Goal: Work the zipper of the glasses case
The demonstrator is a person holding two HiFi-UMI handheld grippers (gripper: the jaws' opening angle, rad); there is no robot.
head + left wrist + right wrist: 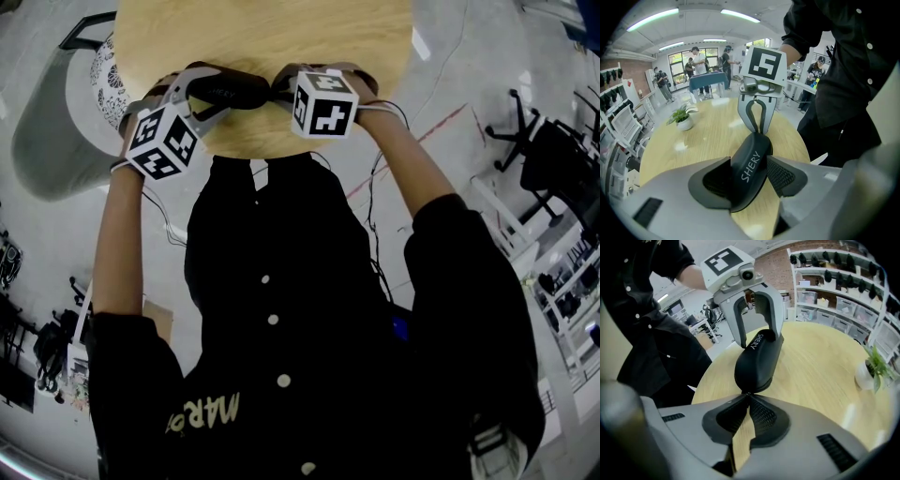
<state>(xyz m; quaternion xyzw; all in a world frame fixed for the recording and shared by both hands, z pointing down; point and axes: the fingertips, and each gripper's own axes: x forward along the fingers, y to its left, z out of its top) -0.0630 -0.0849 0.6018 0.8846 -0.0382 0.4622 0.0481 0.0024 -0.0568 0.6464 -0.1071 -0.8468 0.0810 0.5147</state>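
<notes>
Both claws on the glasses case [751,164]
left gripper [749,179] clamps its end; right gripper [748,398] is pinched nearly closed on the zipper pull [747,393]; plant [874,369] stands well apart on the table [820,362]

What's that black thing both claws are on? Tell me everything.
A black, smooth, hard-looking oblong case with white "SHERY" lettering. It sits on the round wooden table near the edge. The left claw clamps one end across its width; the right claw pinches what seems its zipper pull at the other.
</notes>
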